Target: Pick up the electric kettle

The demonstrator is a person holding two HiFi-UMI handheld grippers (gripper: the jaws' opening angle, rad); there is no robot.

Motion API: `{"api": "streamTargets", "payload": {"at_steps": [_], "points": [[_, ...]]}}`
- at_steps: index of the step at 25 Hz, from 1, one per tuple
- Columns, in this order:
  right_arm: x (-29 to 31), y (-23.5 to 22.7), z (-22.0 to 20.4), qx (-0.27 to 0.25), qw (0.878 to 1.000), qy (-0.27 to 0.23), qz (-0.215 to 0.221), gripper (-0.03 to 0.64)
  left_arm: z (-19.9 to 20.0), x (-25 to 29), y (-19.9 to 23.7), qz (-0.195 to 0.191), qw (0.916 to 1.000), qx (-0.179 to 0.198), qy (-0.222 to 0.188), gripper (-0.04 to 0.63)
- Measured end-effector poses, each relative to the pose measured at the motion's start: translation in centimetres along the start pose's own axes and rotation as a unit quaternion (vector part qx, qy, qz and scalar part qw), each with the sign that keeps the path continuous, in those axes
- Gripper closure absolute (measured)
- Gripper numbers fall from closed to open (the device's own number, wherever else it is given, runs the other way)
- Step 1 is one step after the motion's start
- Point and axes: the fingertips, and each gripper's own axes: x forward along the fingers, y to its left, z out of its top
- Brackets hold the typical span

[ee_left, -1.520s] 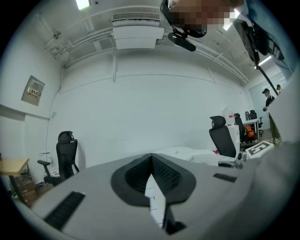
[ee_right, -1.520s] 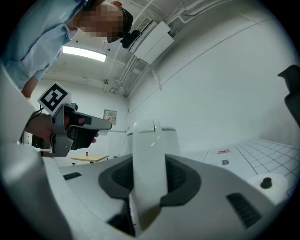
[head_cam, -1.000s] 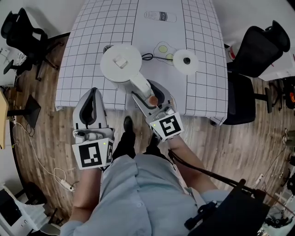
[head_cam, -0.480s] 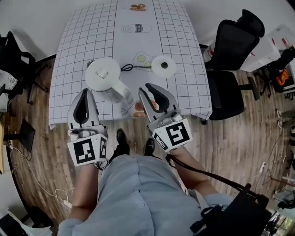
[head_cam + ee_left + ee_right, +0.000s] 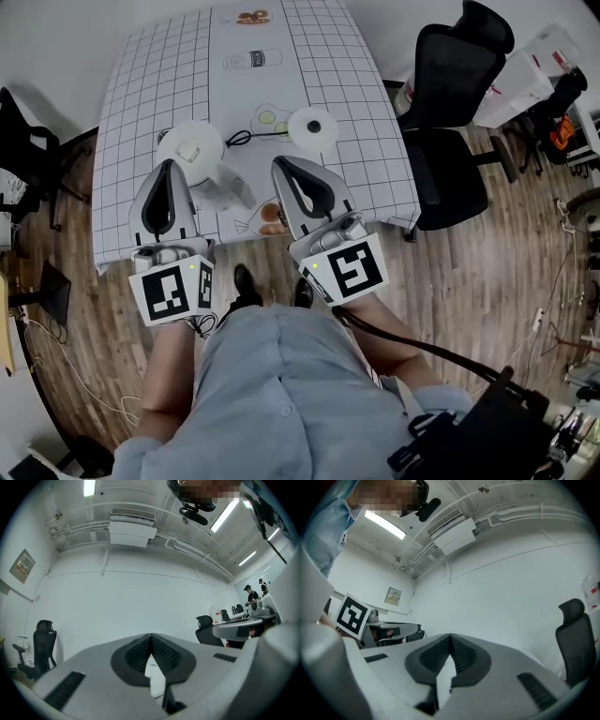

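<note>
The white electric kettle (image 5: 192, 150) stands on the checked tablecloth (image 5: 356, 159), its handle pointing toward the table's near edge. Its round white base (image 5: 312, 127), with a black cord, lies to the right of it. Both grippers are held up close to the head camera, above the near table edge and apart from the kettle. My left gripper (image 5: 169, 165) (image 5: 151, 637) has its jaws together with nothing in them. My right gripper (image 5: 281, 161) (image 5: 450, 637) is shut too and empty, right of the kettle's handle.
A black office chair (image 5: 450, 66) stands by the table's right side, another (image 5: 21, 122) at the left. Food and bottle pictures are printed on the cloth. A white cable (image 5: 37, 375) lies on the wooden floor at the left.
My right gripper, open at the kettle's handle a second ago, has pulled back and risen with its jaws shut and empty. The left gripper rose as well. The kettle stayed on the table.
</note>
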Motion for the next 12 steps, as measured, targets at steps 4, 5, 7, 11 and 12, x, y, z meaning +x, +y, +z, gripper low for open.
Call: {"api": "streamTargets", "payload": {"at_steps": [4, 5, 7, 11, 12], "points": [[0.0, -0.23, 0.65, -0.001, 1.0, -0.007, -0.001, 0.617, -0.06, 0.0, -0.44, -0.005, 1.0, -0.001, 0.0, 0.595], [0.06, -0.34, 0.75, 0.0, 1.0, -0.007, -0.001, 0.615, -0.12, 0.06, -0.52, -0.006, 1.0, -0.002, 0.001, 0.595], [0.25, -0.48, 0.8, 0.001, 1.0, -0.006, -0.002, 0.616, -0.24, 0.16, -0.55, -0.007, 1.0, -0.004, 0.002, 0.595], [0.22, -0.28, 0.45, 0.001, 1.0, -0.005, -0.001, 0.616, -0.47, -0.04, -0.59, -0.007, 1.0, -0.005, 0.001, 0.595], [0.0, -0.17, 0.3, 0.0, 1.0, -0.007, -0.001, 0.617, -0.56, -0.24, -0.7, -0.007, 1.0, -0.004, 0.0, 0.595]]}}
